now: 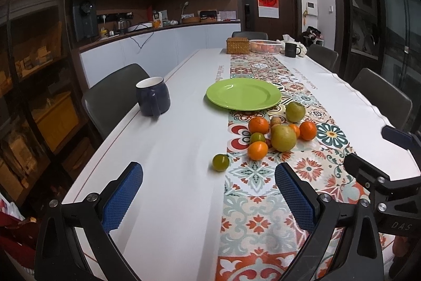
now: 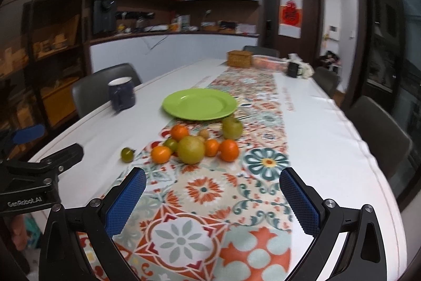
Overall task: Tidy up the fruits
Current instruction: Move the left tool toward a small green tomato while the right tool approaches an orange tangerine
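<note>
From the left wrist view, going left to right: the navy mug (image 1: 152, 96) stands at about ten o'clock on the white table (image 1: 171, 149), handle toward the camera. The left gripper (image 1: 209, 198) hangs low over the table with its blue pads (image 1: 122, 198) wide apart and nothing between them. A small green fruit (image 1: 220, 162) lies alone at twelve o'clock, just off the edge of the patterned runner (image 1: 257, 202). Beyond it the green plate (image 1: 243, 94) sits bare, half on the runner. At one o'clock the fruit cluster (image 1: 281, 133) lies on the runner just near the plate's front rim: several oranges, a large yellow-green pear-like fruit (image 1: 283, 138), and a green apple (image 1: 295, 111) nearest the plate. At the far end stand a wicker box (image 1: 237, 45), a pink basket (image 1: 265, 46) and a black mug (image 1: 291, 49).

From the right wrist view, the right gripper (image 2: 213, 200) also stands spread open and empty over the runner, the fruit cluster at eleven to twelve o'clock ahead of it, the plate behind.
</note>
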`<state>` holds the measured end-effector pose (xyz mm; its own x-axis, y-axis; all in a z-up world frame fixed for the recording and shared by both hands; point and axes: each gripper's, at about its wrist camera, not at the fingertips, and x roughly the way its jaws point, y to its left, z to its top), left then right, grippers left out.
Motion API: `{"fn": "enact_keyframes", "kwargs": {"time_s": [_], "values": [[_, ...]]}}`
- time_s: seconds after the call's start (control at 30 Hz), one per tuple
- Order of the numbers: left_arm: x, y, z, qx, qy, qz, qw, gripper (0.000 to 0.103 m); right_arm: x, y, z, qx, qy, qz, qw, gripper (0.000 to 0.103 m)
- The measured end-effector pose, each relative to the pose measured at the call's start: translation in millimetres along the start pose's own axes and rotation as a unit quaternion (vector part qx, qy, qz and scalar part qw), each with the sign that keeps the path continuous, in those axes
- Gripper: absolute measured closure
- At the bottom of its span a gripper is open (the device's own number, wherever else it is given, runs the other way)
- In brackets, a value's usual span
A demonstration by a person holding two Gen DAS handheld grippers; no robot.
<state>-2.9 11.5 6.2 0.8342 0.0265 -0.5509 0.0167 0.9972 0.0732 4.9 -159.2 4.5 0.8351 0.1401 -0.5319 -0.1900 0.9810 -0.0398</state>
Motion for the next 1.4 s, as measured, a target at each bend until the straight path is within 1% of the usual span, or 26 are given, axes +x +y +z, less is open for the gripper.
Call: {"fn": "enact_keyframes", "kwargs": {"time_s": [0.1, 0.2, 0.23, 0.37, 0.43, 0.47, 0.53, 0.7, 0.73, 0.83, 0.9, 1.07, 1.13, 1.27, 1.4], "values": [[10, 4, -2, 0.005, 0.002, -0.006, 1.0, 0.008, 11, 8, 3, -0.018, 0.002, 0.021, 1.0, 0.007], [23, 9, -1, 0.007, 0.01, -0.018, 0.9998, 0.016, 27, 15, 6, -0.032, 0.009, 0.041, 0.999, 0.016], [26, 10, -1, 0.01, 0.01, -0.02, 0.9997, 0.019, 32, 16, 8, -0.034, 0.012, 0.047, 0.998, 0.018], [41, 11, -1, 0.033, 0.012, -0.029, 0.999, 0.025, 52, 24, 12, -0.04, 0.018, 0.064, 0.997, 0.023], [50, 13, -1, 0.044, 0.015, -0.036, 0.9983, 0.028, 64, 29, 14, -0.048, 0.028, 0.073, 0.996, 0.03], [53, 13, -2, 0.049, 0.018, -0.038, 0.9979, 0.028, 69, 31, 14, -0.05, 0.033, 0.08, 0.995, 0.031], [62, 14, -3, 0.058, 0.026, -0.046, 0.9969, 0.033, 80, 36, 14, -0.058, 0.045, 0.09, 0.993, 0.035], [85, 15, -5, 0.068, 0.056, -0.074, 0.9934, 0.039, 103, 53, 11, -0.087, 0.07, 0.113, 0.987, 0.043], [90, 15, -6, 0.07, 0.062, -0.079, 0.9925, 0.039, 108, 54, 10, -0.089, 0.076, 0.118, 0.986, 0.047], [104, 13, -7, 0.079, 0.078, -0.088, 0.9899, 0.042, 122, 57, 7, -0.09, 0.098, 0.133, 0.982, 0.052], [111, 12, -7, 0.083, 0.084, -0.094, 0.9885, 0.043, 131, 57, 5, -0.087, 0.112, 0.141, 0.98, 0.054], [126, 8, -7, 0.093, 0.099, -0.108, 0.9848, 0.046, 146, 57, 6, -0.084, 0.126, 0.144, 0.978, 0.055], [132, 8, -7, 0.091, 0.106, -0.112, 0.9839, 0.051, 151, 56, 7, -0.083, 0.129, 0.146, 0.977, 0.055], [144, 11, -6, 0.081, 0.118, -0.12, 0.9824, 0.055, 160, 56, 9, -0.081, 0.133, 0.145, 0.977, 0.055], [150, 11, -6, 0.074, 0.128, -0.133, 0.9801, 0.065, 165, 56, 11, -0.082, 0.132, 0.15, 0.976, 0.056]]}}
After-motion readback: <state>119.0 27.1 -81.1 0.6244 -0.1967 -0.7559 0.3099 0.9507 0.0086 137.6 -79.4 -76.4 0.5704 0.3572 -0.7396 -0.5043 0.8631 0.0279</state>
